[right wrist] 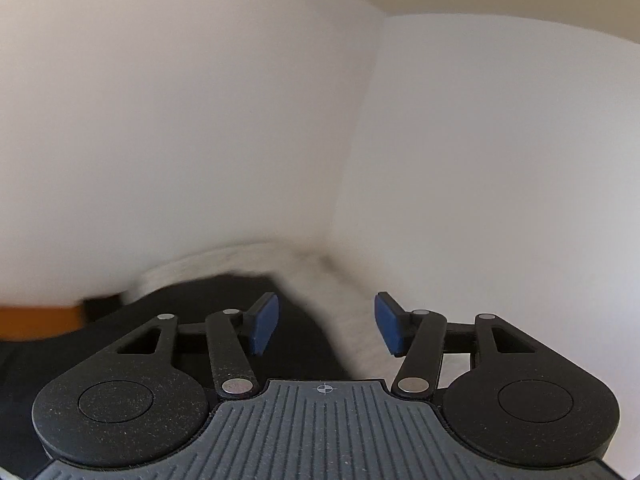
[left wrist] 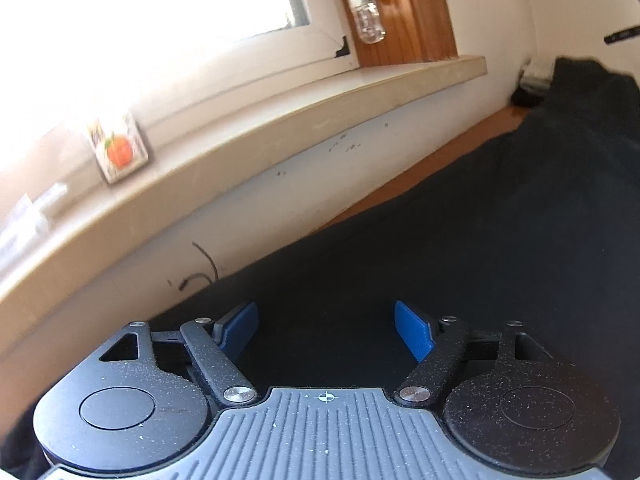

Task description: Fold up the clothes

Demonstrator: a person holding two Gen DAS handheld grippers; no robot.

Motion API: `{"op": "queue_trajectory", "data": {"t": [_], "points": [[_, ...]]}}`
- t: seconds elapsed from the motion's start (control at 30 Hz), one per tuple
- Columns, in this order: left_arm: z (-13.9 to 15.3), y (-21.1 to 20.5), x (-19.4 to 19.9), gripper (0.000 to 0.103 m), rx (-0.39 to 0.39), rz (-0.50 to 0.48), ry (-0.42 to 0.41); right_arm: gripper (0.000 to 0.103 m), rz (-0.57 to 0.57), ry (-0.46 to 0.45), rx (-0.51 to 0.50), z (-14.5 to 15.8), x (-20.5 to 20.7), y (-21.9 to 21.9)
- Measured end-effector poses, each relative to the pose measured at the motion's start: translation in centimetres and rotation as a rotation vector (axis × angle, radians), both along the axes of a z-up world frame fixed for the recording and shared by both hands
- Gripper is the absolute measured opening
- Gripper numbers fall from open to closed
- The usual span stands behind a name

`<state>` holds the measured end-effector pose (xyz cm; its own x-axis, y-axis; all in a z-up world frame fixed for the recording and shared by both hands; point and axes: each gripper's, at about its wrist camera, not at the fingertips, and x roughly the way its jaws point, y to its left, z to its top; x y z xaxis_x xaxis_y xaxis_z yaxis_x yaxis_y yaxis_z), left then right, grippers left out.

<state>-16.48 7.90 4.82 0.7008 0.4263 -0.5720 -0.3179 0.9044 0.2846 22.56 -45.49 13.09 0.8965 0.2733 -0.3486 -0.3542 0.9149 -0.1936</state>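
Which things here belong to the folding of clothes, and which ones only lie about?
For the job:
- black garment
- left gripper, open
- right gripper, open

Just lying about:
- small picture with an orange fruit on the windowsill
- white fluffy cloth

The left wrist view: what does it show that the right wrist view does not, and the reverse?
Only the left wrist view shows a window, its sill and a small orange picture card.

Only the right wrist view shows a bare white wall corner and a pale, blurred surface.

Both show dark cloth below an open hand-held gripper, left and right, with nothing between its blue pads.
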Motion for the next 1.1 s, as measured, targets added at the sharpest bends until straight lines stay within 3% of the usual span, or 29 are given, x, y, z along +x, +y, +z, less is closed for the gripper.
{"op": "queue_trajectory", "data": {"t": [0.07,0.27,0.33,0.4,0.43,0.57,0.63,0.7,0.87,1.1], "points": [[0.4,-1.5,-0.1,0.08,0.023,0.001,0.009,0.058,0.088,0.022,0.034,-0.6,-2.8,0.0],[2.6,-7.8,-2.4,0.074,-0.02,-0.054,-0.038,0.061,0.317,0.108,0.128,-3.0,-11.6,1.6],[3.0,-10.1,-3.4,0.056,-0.033,-0.065,-0.052,0.063,0.398,0.148,0.152,-4.4,-14.5,2.7],[3.3,-12.2,-4.4,0.027,-0.053,-0.081,-0.06,0.063,0.485,0.178,0.154,-6.3,-17.8,4.3],[3.4,-13.3,-5.0,0.019,-0.06,-0.088,-0.066,0.062,0.523,0.19,0.161,-7.1,-19.3,5.0],[4.0,-17.7,-7.2,0.021,-0.051,-0.089,-0.079,0.047,0.665,0.235,0.17,-10.2,-25.3,7.8],[4.1,-19.7,-8.2,0.047,-0.033,-0.096,-0.085,0.044,0.698,0.227,0.145,-11.2,-27.9,8.8],[4.2,-21.5,-9.1,0.061,-0.01,-0.107,-0.09,0.044,0.719,0.215,0.142,-12.0,-30.1,9.4],[3.6,-23.9,-9.4,0.06,0.004,-0.148,-0.063,0.045,0.803,0.246,0.206,-12.6,-33.3,10.1],[2.3,-25.0,-8.8,0.06,0.068,-0.17,-0.024,0.049,0.87,0.207,0.128,-12.3,-36.0,12.2]]}}
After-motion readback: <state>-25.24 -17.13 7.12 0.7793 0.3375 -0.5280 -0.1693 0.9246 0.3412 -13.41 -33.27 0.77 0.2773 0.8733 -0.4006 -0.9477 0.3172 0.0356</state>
